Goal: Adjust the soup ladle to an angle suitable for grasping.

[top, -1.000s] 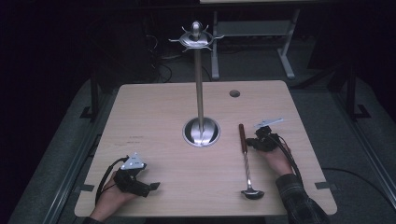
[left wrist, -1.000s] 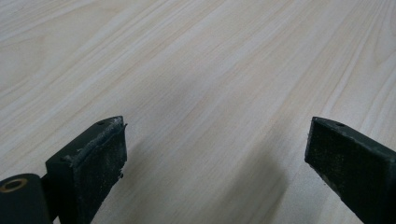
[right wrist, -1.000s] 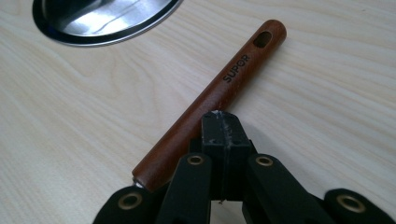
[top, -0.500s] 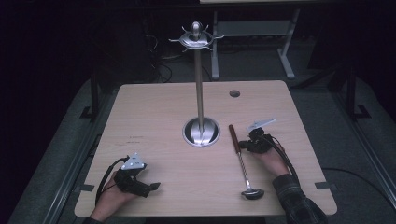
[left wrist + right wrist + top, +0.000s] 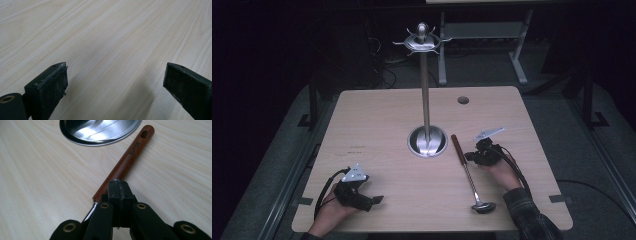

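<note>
A: What sits near the right gripper (image 5: pixel 119 185)?

B: Its two black jaws are pressed tight together, with nothing between them. Their tips rest on top of the ladle (image 5: pixel 125 162), near where the brown wooden handle meets the shiny metal rod. The handle runs away from the tips and has a hole at its far end. Just past that end is the round, shiny base of the stand (image 5: pixel 100 131).

A: Does anything block the way?

B: The stand (image 5: pixel 425 90) does. Its thin metal pole goes straight up from the base, with little hooks on top. The ladle's bowl (image 5: pixel 483 206) lies behind the jaws, near the person's sleeve (image 5: pixel 529 217).

A: And the left gripper (image 5: pixel 115 75)?

B: Its jaws are wide apart. Between them is the smooth, pale wooden table (image 5: pixel 112 37).
</note>
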Tool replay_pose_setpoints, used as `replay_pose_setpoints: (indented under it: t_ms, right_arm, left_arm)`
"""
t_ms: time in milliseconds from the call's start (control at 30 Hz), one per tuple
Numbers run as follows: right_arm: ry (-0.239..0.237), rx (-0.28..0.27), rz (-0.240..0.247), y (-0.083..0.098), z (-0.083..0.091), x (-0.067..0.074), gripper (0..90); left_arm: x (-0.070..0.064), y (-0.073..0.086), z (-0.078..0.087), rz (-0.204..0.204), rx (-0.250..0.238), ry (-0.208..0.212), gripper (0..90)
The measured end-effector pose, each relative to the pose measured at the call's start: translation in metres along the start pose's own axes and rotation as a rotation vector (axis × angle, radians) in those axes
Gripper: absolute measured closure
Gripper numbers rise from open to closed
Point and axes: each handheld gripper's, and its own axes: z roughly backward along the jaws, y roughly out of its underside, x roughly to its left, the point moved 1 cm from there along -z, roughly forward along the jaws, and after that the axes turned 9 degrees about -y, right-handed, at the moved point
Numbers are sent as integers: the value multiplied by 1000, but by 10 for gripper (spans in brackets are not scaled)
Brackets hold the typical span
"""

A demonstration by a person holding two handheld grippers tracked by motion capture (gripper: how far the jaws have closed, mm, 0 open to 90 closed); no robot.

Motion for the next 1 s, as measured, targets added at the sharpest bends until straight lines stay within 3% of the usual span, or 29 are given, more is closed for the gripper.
replay_pose_setpoints:
  t_ms: [500, 733, 1000]
  right_arm:
    - [-77, 57, 78, 25, 14, 38, 900]
    - [-117, 80, 60, 41, 16, 50, 900]
    - [-135, 104, 76, 51, 18, 60, 900]
  left_arm:
    - [-1, 0, 0, -6, -6, -3, 50]
    - [-2, 0, 0, -7, -9, -5, 50]
    - [-1, 0, 0, -10, -3, -5, 50]
